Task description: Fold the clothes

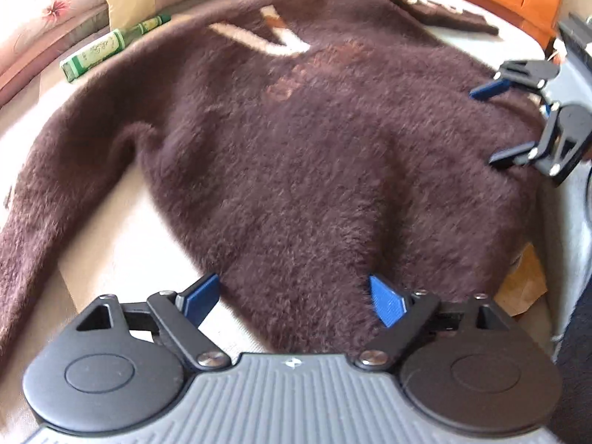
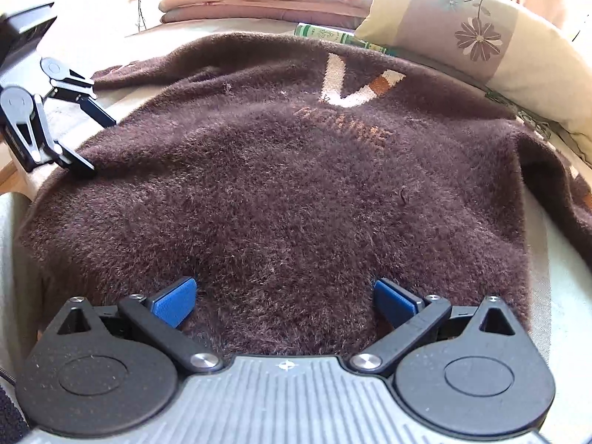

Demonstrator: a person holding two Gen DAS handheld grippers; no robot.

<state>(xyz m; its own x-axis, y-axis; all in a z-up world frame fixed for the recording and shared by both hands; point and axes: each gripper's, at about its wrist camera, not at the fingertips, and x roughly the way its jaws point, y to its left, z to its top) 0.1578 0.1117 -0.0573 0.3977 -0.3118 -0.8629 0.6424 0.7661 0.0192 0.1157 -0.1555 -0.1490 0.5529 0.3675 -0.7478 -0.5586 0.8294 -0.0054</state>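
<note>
Both tongs (image 2: pixel 285 301) agape over sweater (image 2: pixel 296 185)

Your left gripper (image 1: pixel 294 301) stands wide open over the brown sweater's (image 1: pixel 296 148) hem, fabric between its jaws.

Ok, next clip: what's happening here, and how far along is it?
A person is working a brown fuzzy sweater with two handheld grippers. The sweater lies spread flat, front up, on a pale bed cover, with no fold visible yet. The left gripper and right gripper both sit at the near hem, jaws wide open over the fabric, gripping nothing. A green bottle lies beyond the sweater beside a floral pillow.
</note>
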